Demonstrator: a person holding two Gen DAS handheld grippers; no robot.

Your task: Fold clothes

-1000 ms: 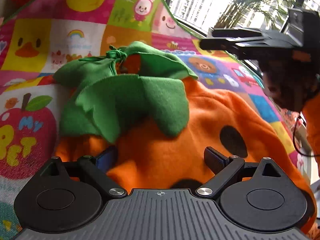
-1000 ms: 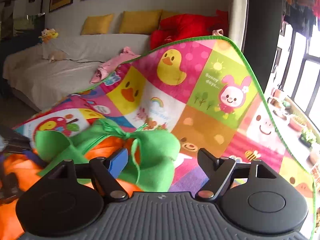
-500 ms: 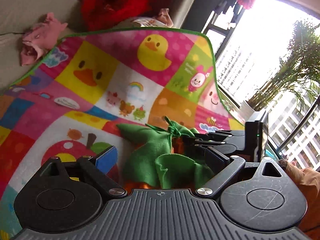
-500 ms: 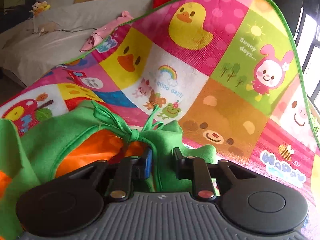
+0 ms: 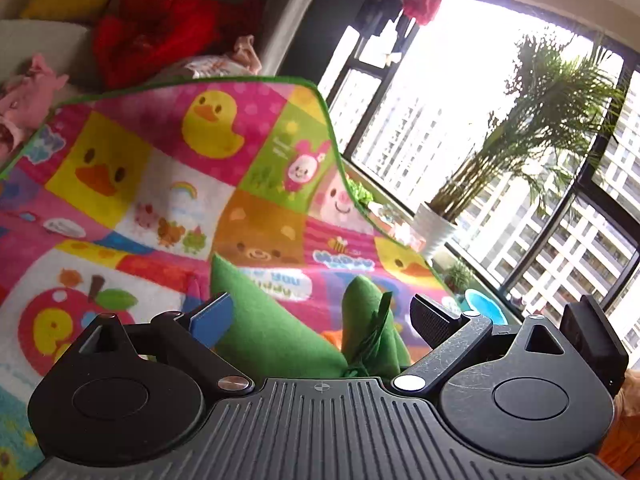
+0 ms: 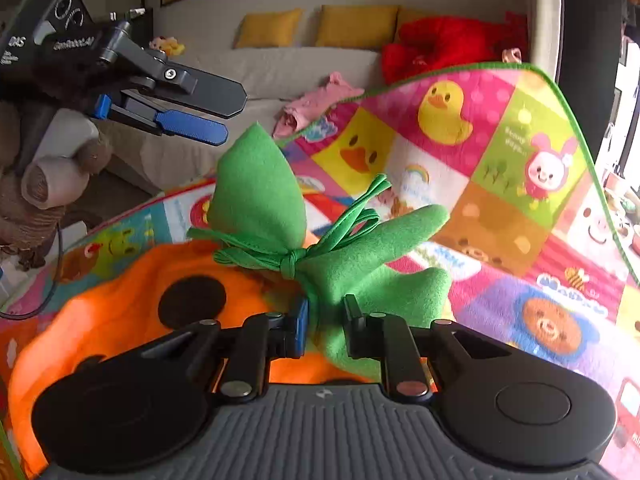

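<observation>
Landmark: the orange garment (image 6: pixel 120 320) is lying on the cartoon play mat (image 6: pixel 500 216).
Right tool (image 6: pixel 325 320): its two fingers are pressing together on the green leaf collar (image 6: pixel 360 276), just in front of the knot of the green drawstring (image 6: pixel 292 258).
Left tool (image 5: pixel 320 316): its fingers are standing wide apart, gripping nothing; green collar flaps (image 5: pixel 272 328) are rising between them.
Containers: a white pot (image 5: pixel 434 230) is holding a palm plant (image 5: pixel 552 100) beyond the mat's far edge.
Only in the right wrist view: the garment's orange body with a black spot (image 6: pixel 192 300), the left tool (image 6: pixel 192 114) hovering above it, yellow cushions (image 6: pixel 356 26) on the sofa (image 6: pixel 280 68).
Only in the left wrist view: the window (image 5: pixel 440 120) and the potted palm.
</observation>
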